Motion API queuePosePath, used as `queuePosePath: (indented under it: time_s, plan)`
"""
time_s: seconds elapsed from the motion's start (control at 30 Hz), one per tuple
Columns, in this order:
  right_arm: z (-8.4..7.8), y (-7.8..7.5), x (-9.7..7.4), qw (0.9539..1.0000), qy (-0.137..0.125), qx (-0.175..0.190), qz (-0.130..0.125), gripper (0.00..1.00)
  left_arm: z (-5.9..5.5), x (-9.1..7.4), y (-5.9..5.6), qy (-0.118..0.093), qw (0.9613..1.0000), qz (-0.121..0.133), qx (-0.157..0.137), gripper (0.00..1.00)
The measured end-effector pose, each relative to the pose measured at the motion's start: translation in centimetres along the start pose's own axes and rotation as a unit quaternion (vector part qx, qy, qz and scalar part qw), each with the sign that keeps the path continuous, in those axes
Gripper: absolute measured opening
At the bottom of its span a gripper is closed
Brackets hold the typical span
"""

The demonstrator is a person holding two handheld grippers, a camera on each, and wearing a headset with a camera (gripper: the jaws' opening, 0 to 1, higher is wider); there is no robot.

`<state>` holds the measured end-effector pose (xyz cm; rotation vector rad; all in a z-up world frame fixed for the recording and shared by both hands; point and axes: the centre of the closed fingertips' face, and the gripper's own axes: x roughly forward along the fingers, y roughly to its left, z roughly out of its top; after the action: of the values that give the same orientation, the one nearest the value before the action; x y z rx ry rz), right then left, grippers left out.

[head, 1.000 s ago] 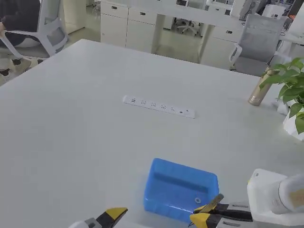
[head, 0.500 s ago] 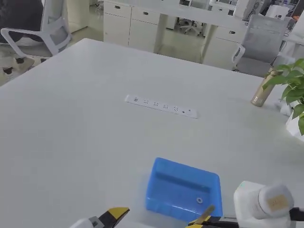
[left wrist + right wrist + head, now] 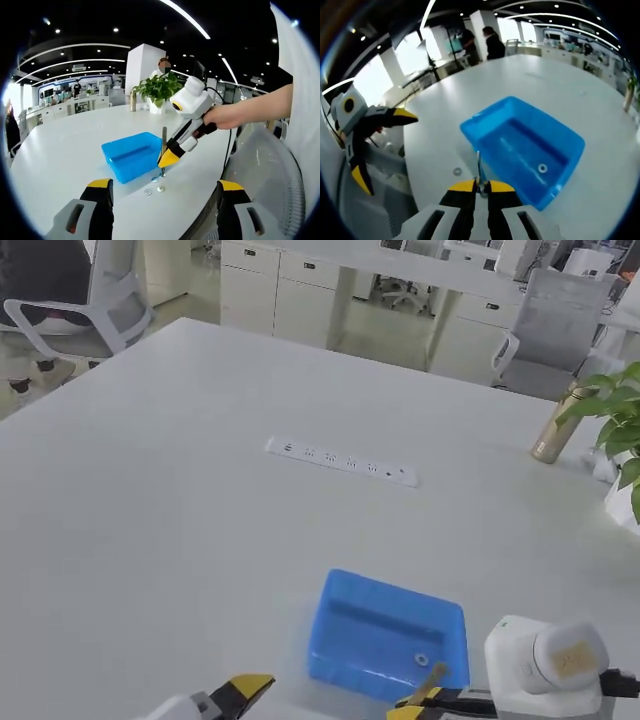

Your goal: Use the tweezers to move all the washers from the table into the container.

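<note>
- The right gripper (image 3: pixel 479 186) is pressing its jaws together on the tweezers (image 3: pixel 478 167), whose tips are pointing down at the table (image 3: pixel 435 125) just ahead of it.
- One delivered washer (image 3: pixel 542 168) is lying on the floor of the blue container (image 3: pixel 565 170), ahead and to the right of that gripper.
- At least two loose washers (image 3: pixel 160 189) are lying on the table right under the tweezers' tips, just beside the container's near wall.
- The left gripper (image 3: pixel 165 183) is hovering with its jaws spread wide, pinching nothing, facing the loose washers.
- Progress is looking early: one washer in, several left, and the next pick is about to start.
</note>
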<state>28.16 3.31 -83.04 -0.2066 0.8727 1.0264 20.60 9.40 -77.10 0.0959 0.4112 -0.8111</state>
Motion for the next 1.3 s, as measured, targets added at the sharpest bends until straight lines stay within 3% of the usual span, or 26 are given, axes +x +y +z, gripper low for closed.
queuePosePath:
  time_s: [0.33, 0.4, 0.43, 0.6, 0.63, 0.77, 0.97, 1.1, 1.3]
  plan:
    - [-0.3, 0.6, -0.1, 1.0, 0.005, -0.001, 0.007, 0.05, 0.0, 0.0, 0.0, 0.001, 1.0, 0.001, 0.002, 0.86]
    - [-0.3, 1.0, -0.1, 0.9999, 0.007, -0.01, 0.005, 0.05, -0.1, 0.0, 0.1, 0.002, 1.0, 0.002, 0.003, 0.86]
    - [-0.4, 1.2, -0.1, 0.9993, 0.011, -0.035, 0.002, 0.05, -0.1, 0.0, 0.0, 0.002, 1.0, 0.002, 0.003, 0.86]
    - [-1.0, 2.1, 0.0, 0.9923, 0.036, -0.117, -0.014, 0.05, -0.1, 0.0, 0.0, 0.002, 1.0, 0.001, 0.004, 0.86]
    - [-1.2, 1.3, 0.0, 0.9904, 0.043, -0.13, -0.017, 0.05, -0.1, 0.0, 0.0, 0.003, 1.0, 0.001, 0.004, 0.85]
    - [-1.9, 1.0, 0.2, 0.981, 0.067, -0.179, -0.033, 0.04, -0.1, 0.0, 0.0, 0.005, 1.0, 0.0, 0.006, 0.85]
    - [-2.2, 1.4, 0.2, 0.982, 0.065, -0.177, -0.019, 0.04, -0.2, 0.1, 0.0, 0.007, 0.9999, 0.0, 0.008, 0.84]
    - [-1.4, 2.0, -0.8, 0.9814, 0.061, -0.182, -0.005, 0.04, -0.3, 0.1, 0.0, 0.009, 0.9999, 0.0, 0.008, 0.84]
    - [0.4, 2.3, -2.6, 0.975, 0.068, -0.211, 0.016, 0.04, -0.3, 0.1, 0.0, 0.008, 0.9999, 0.0, 0.01, 0.83]
